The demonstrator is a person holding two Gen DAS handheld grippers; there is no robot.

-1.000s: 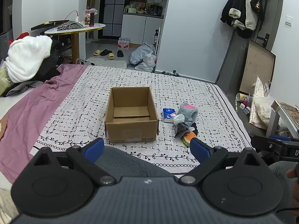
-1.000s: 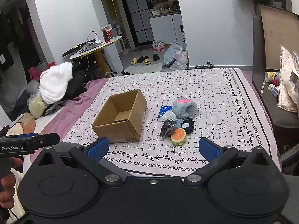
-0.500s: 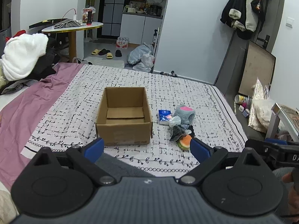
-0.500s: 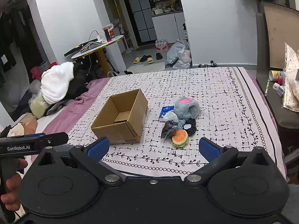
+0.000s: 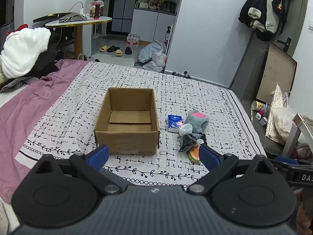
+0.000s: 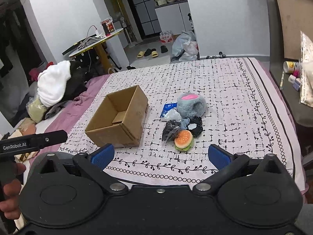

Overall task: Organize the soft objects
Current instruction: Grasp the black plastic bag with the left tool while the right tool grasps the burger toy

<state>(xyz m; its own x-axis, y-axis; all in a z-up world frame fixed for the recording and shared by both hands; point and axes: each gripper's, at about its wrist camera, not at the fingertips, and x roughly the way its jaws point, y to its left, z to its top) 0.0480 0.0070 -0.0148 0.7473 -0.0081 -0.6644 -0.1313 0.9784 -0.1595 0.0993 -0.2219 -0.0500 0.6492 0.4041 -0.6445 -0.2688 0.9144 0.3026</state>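
An open, empty cardboard box sits on the patterned bedspread. Right of it lies a small pile: a grey plush with a pink patch, a blue tissue pack, a dark crinkly bag, a black soft item and a burger toy. My left gripper is open and empty, just short of the box. My right gripper is open and empty, just short of the pile.
A purple sheet covers the bed's left side, with a heap of white and dark clothes beyond it. A round table stands behind. A bench with clutter runs along the bed's right edge.
Both grippers have moved forward, closer to the bed; the box and the pile look larger. Both stay open and empty.
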